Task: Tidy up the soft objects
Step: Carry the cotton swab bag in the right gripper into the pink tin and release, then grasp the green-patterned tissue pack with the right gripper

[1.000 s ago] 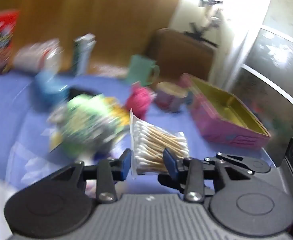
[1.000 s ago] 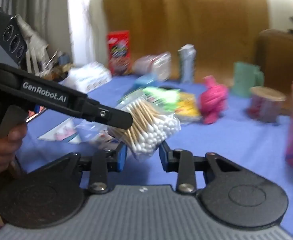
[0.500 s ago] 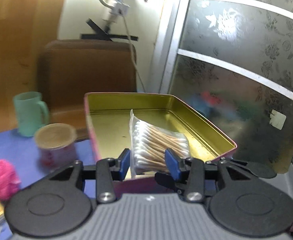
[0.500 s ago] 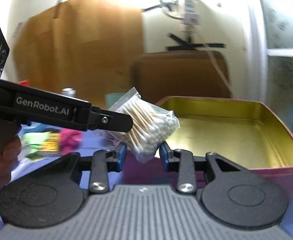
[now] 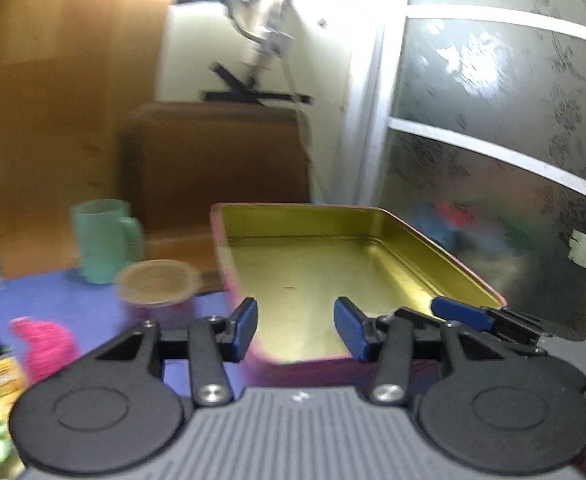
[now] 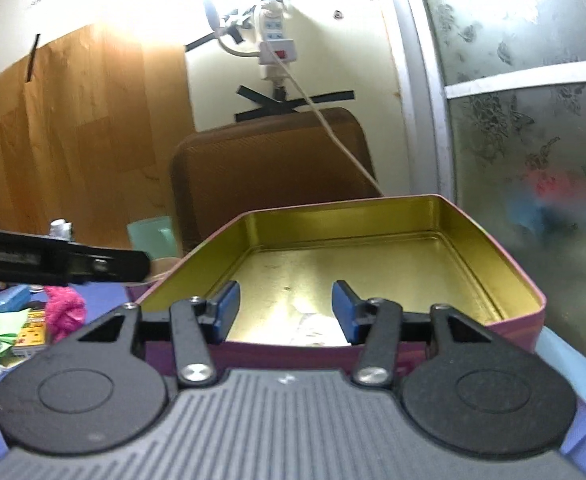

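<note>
The left gripper (image 5: 295,329) has its blue fingers (image 5: 245,322) spread apart with nothing between them; the right gripper (image 6: 284,311) likewise — fingers (image 6: 225,308) apart, holding nothing. Both hang at the near wall of the pink tin (image 5: 293,364), which stands open with a gold interior at the desk's (image 5: 53,300) right edge. In the right wrist view a pale, glare-washed patch (image 6: 313,330) lies on the tin floor at the near wall; what it is I cannot tell. Left of the tin — a lidded cup (image 5: 158,292), a green mug (image 5: 105,240), a pink soft toy (image 5: 47,344).
</note>
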Motion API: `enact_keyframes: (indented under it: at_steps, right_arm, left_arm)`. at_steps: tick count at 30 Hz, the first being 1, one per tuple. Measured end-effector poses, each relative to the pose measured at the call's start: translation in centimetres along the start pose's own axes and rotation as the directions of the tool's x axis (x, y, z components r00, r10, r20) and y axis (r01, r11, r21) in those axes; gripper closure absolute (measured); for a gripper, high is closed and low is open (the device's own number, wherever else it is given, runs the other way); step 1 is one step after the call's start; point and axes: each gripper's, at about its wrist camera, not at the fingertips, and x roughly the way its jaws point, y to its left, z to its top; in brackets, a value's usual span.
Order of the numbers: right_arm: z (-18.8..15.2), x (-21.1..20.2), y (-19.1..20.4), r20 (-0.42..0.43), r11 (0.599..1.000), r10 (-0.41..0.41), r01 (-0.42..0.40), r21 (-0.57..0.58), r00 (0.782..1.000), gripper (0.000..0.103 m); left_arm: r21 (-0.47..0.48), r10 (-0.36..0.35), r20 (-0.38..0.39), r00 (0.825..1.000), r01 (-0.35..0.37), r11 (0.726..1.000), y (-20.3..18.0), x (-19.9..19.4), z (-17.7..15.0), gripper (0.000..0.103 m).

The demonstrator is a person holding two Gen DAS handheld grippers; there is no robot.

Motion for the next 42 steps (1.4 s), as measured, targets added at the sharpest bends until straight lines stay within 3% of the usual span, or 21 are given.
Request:
enact_keyframes:
  at_steps: [5, 9, 12, 17, 24, 27, 29, 31, 33, 37, 42]
  right_arm:
    - [-0.9, 0.4, 4.0, -0.016, 0.996, 0.093, -0.093, -0.016, 0.996, 0.049]
    - [-1.7, 1.6, 8.3, -0.083, 0.976, 0.205, -0.21, -0.057, 0.975, 0.05]
    - [-3.0, 3.1, 11.3, -0.161, 0.948, 0.304, -0.315, -0.047, 0.939, 0.05]
    - [-3.8, 5.3, 16.4, -0.277, 0.896, 0.417, -0.442, -0.034, 0.866, 0.05]
    - [-4.2, 6.7, 23.8, -0.388, 0.821, 0.512, -0.57, -0.041, 0.766, 0.049]
    - [-4.5, 7.6, 26.4, -0.425, 0.804, 0.518, -0.592, -0.054, 0.742, 0.044]
    - [-4.8, 8.0, 27.4, -0.439, 0.797, 0.509, -0.598, -0.084, 0.74, 0.029]
    - [-5.2, 8.0, 28.7, -0.434, 0.801, 0.481, -0.583, -0.135, 0.762, 0.015]
    - [-5.7, 8.4, 29.7, -0.438, 0.803, 0.447, -0.566, -0.188, 0.78, 0.015]
    - [-6.2, 9.2, 30.1, -0.452, 0.808, 0.425, -0.554, -0.201, 0.784, 0.015]
    - [-6.6, 9.3, 29.8, -0.442, 0.816, 0.417, -0.541, -0.203, 0.795, 0.016]
  left_arm:
    - [-0.08, 0.112, 0.014, 0.994, -0.111, 0.991, 5.3, -5.4, -2.7, 0.055]
    - [-0.153, 0.229, -0.011, 0.973, -0.228, 0.962, 9.8, -9.5, -5.1, 0.055]
    - [-0.199, 0.303, -0.035, 0.952, -0.304, 0.932, 12.4, -12.3, -7.1, 0.055]
    - [-0.287, 0.359, -0.064, 0.931, -0.362, 0.887, 15.9, -15.6, -9.6, 0.055]
    - [-0.374, 0.366, -0.074, 0.928, -0.366, 0.852, 19.2, -17.5, -11.4, 0.055]
    - [-0.415, 0.362, -0.067, 0.93, -0.356, 0.837, 20.3, -18.2, -11.6, 0.055]
    - [-0.443, 0.357, -0.064, 0.932, -0.347, 0.827, 20.8, -18.6, -11.7, 0.051]
    - [-0.468, 0.35, -0.058, 0.935, -0.335, 0.818, 21.0, -18.5, -11.3, 0.046]
    - [-0.457, 0.332, -0.047, 0.942, -0.317, 0.831, 21.0, -18.0, -10.7, 0.045]
    - [-0.416, 0.296, -0.064, 0.953, -0.295, 0.86, 21.3, -15.5, -9.5, 0.043]
    - [-0.415, 0.266, -0.107, 0.958, -0.286, 0.863, 21.4, -13.1, -9.3, 0.043]
